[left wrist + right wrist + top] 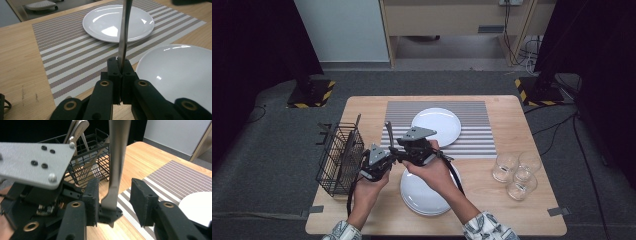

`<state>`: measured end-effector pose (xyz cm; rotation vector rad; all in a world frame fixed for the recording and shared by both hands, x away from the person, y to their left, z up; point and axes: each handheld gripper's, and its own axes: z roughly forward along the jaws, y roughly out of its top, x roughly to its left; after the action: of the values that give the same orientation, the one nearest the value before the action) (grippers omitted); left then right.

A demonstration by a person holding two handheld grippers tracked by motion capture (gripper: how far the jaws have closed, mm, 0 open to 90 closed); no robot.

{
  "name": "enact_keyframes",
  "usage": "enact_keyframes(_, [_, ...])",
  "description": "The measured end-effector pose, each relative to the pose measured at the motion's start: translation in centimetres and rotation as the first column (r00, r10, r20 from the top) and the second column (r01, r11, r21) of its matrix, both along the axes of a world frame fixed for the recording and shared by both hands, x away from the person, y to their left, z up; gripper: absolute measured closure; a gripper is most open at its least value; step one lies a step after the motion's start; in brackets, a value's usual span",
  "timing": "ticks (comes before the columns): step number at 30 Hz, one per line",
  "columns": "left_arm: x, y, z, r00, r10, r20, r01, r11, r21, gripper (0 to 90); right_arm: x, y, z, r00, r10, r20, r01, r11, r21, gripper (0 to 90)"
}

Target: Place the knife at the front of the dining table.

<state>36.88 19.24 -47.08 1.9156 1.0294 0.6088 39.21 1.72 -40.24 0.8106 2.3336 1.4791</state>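
Note:
A flat steel utensil (123, 37) stands upright, its lower end pinched between the jaws of my left gripper (120, 67), which is shut on it. In the high view this utensil (388, 131) rises above the left gripper (382, 159) at the table's front left. My right gripper (113, 197) faces the left one, open, with the utensil (118, 157) between its pads and a gap on each side. From above, the right gripper (401, 149) sits just right of the left one, close against it.
A black wire basket (339, 159) with cutlery stands at the left edge, behind the utensil in the right gripper view (93, 161). A white plate (437, 126) lies on the striped placemat (474, 132). Stacked plates (422, 192) sit near the front; three glasses (517, 175) at right.

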Motion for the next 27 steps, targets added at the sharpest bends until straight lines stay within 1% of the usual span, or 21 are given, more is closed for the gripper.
enact_keyframes(5, [0.0,0.3,0.0,1.0000,0.009,0.002,-0.009,1.0000,0.001,88.4,-0.2,-1.0,-0.4,0.9999,-0.011,-0.003,0.011,1.000,-0.016,49.1])
enact_keyframes(10, [-0.1,0.4,0.1,0.9998,0.010,0.014,-0.010,0.9999,0.000,88.4,-0.2,-2.3,-1.4,0.9995,-0.029,-0.012,0.029,0.999,-0.031,42.6])
enact_keyframes(14, [-0.2,0.3,0.0,0.9998,0.006,0.020,-0.006,1.0000,0.007,88.4,-0.2,-3.4,-2.3,0.9978,-0.060,-0.026,0.060,0.998,-0.032,37.6])
enact_keyframes(16, [-0.2,0.2,0.0,0.9997,0.003,0.023,-0.004,0.9999,0.013,88.4,-0.2,-3.9,-2.7,0.9968,-0.077,-0.020,0.076,0.996,-0.043,34.2])
enact_keyframes(19, [-0.3,0.1,0.0,0.9997,0.001,0.023,-0.001,0.9999,0.012,88.4,0.0,-4.5,-3.4,0.9940,-0.107,-0.023,0.105,0.992,-0.064,27.5])
enact_keyframes(22, [-0.4,0.1,0.0,0.9997,-0.003,0.026,0.002,0.9999,0.015,88.4,0.2,-5.1,-4.1,0.9919,-0.123,-0.033,0.120,0.989,-0.085,24.5])
enact_keyframes(25, [-0.4,0.1,0.1,0.9996,0.000,0.029,0.000,0.9999,0.017,88.4,0.3,-6.0,-4.5,0.9886,-0.144,-0.043,0.140,0.986,-0.085,20.4])
enact_keyframes(27, [-0.4,0.2,0.1,0.9996,0.002,0.029,-0.002,0.9999,0.014,88.4,0.4,-6.7,-4.8,0.9854,-0.161,-0.057,0.155,0.984,-0.086,17.2])
